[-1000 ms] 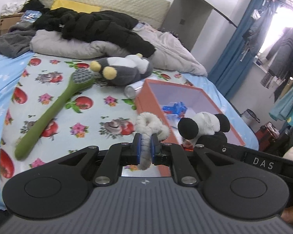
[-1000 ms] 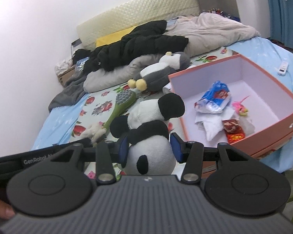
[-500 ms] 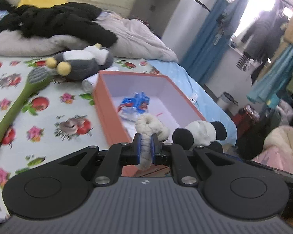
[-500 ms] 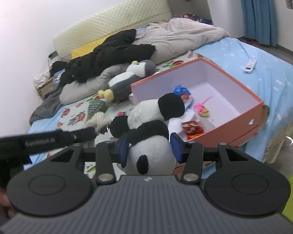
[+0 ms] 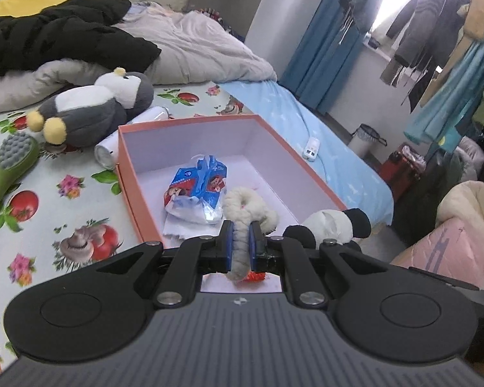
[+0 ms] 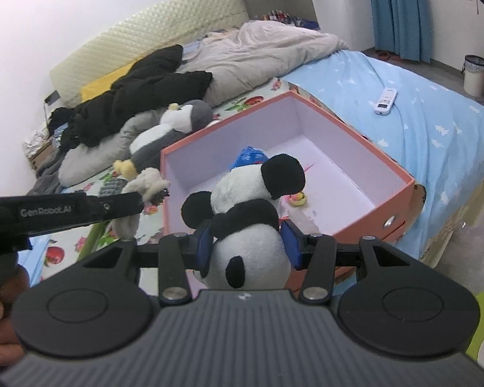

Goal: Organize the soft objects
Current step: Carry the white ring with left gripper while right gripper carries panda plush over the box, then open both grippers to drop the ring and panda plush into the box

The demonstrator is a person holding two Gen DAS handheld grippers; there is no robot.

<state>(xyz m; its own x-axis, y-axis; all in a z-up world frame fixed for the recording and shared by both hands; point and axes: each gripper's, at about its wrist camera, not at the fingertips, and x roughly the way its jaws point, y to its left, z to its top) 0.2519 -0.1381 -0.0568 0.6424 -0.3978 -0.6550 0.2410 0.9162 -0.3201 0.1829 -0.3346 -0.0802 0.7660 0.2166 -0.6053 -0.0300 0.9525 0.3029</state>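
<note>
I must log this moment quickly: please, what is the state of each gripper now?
Left gripper: closed, holding the cream fuzzy toy.
Right gripper: closed, holding the panda plush.

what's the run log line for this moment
left gripper: shut on cream plush | right gripper: shut on panda | both at orange box
</note>
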